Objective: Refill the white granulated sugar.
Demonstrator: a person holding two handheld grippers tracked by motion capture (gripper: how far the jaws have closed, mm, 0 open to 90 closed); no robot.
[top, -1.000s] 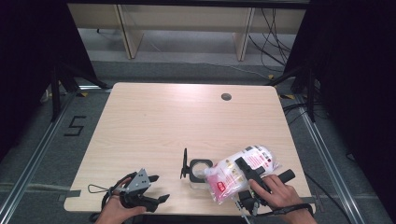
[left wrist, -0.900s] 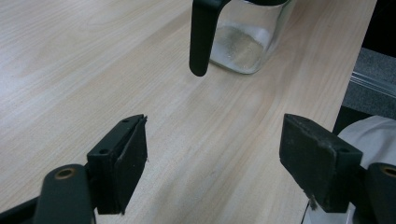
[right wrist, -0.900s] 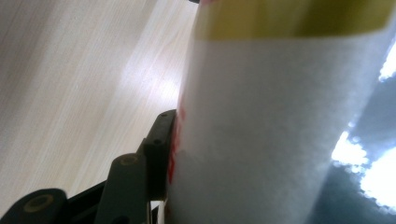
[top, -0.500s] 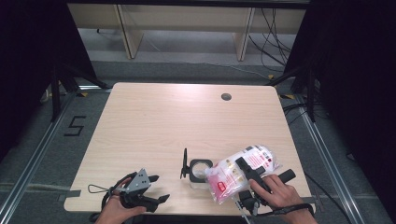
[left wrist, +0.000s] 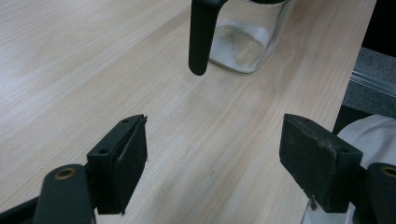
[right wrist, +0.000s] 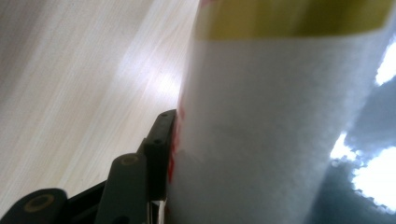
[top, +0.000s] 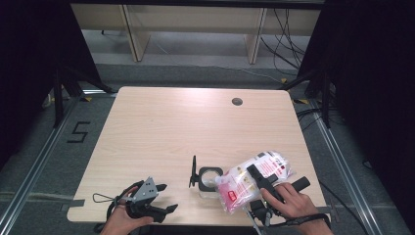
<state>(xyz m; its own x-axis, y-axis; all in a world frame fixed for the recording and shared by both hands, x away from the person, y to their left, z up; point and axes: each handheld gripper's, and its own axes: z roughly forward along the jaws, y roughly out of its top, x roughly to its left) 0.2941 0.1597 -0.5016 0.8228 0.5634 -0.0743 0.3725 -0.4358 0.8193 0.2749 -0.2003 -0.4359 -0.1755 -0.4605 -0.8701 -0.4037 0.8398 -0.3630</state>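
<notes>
We held the bag (top: 254, 181) clamped in our right gripper (top: 262, 182), its jaws closed on the plastic, one pad (right wrist: 161, 149) pressing the bag's white side. The bag lay tilted, its mouth just beside the open glass jar (top: 209, 178), which stood ahead of the left gripper (top: 156, 198) with its black lid (top: 194, 171) swung up. A little pale powder (left wrist: 240, 44) already covered the jar's bottom. Our left gripper rested near the table (top: 171, 127) edge with jaws wide and empty. By our judgement the pouring was barely begun; most filling and closing remained.
</notes>
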